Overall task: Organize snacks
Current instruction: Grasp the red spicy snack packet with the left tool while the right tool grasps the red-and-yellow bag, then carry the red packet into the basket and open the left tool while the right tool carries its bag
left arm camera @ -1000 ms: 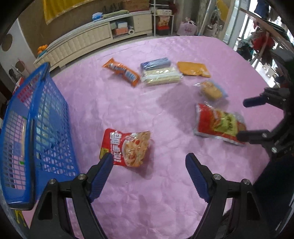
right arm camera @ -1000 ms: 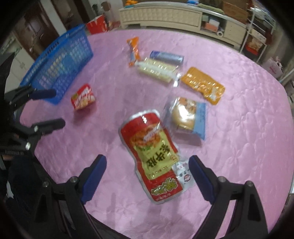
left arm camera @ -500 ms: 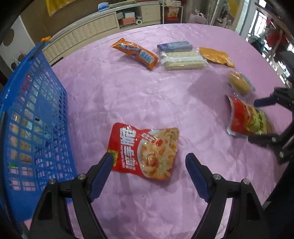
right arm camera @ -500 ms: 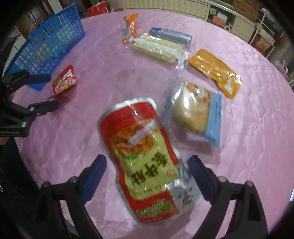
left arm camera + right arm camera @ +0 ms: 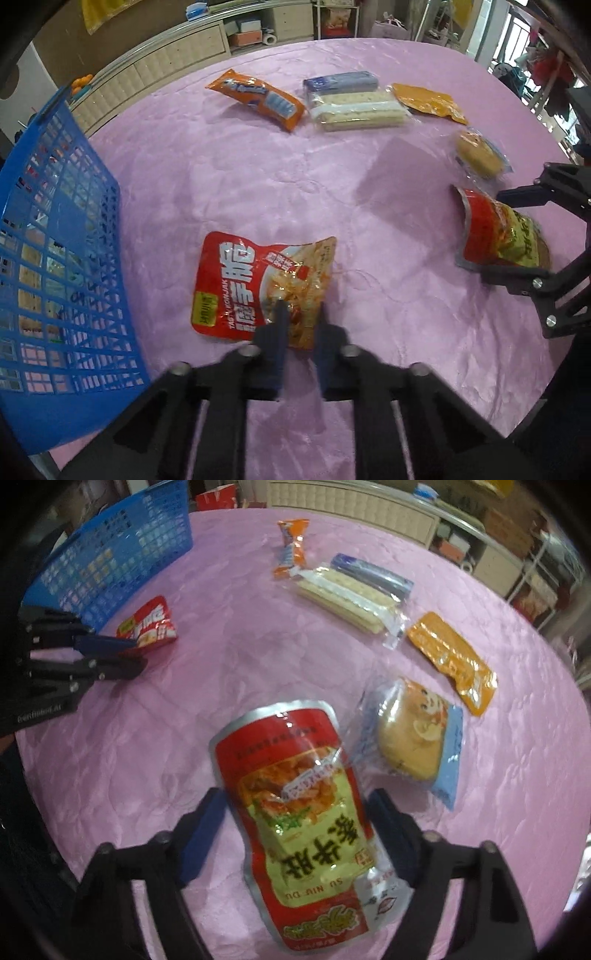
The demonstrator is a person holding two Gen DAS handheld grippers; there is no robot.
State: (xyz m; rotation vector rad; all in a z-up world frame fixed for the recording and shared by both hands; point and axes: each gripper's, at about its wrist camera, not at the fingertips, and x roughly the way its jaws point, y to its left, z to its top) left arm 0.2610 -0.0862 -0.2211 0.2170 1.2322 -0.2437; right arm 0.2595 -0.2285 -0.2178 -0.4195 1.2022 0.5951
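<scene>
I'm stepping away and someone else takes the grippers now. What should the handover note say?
Left gripper: fingers nearly closed on the near edge of the red konjac packet, which lies on the table beside the blue basket.
Right gripper: open, fingers straddling the red-and-yellow pouch, not gripping.
Done: no loose snack binned yet.
Left: the orange wrapper, blue pack, wafers, orange pouch and bun.
</scene>
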